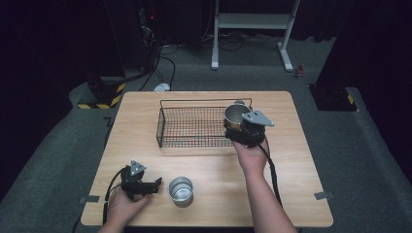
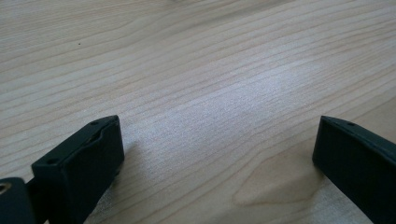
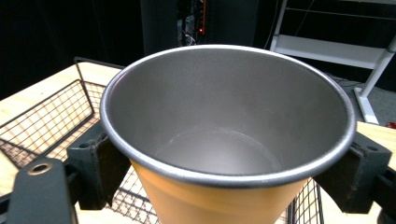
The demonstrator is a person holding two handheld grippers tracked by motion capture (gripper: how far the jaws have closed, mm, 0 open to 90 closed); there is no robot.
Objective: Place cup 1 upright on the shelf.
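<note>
One steel cup (image 1: 180,190) stands upright on the wooden table (image 1: 214,167) near the front edge. Just left of it, my left gripper (image 1: 156,184) lies low over the table, pointing toward the cup but apart from it. In the left gripper view its jaws (image 2: 217,126) stand wide open over bare wood. A second steel cup (image 1: 234,115) hangs upright over the right end of the black wire basket (image 1: 194,127). My right gripper (image 1: 239,130) is shut on it. In the right gripper view this cup (image 3: 224,135) sits between the pads (image 3: 98,163), empty inside, with the basket (image 3: 42,121) below.
The basket stands at the middle back of the table, its long side toward me. Beyond the table are a white metal stand (image 1: 252,22), floor cables (image 1: 160,63) and a yellow-black striped block (image 1: 103,94). Bare wood lies between the basket and the front cup.
</note>
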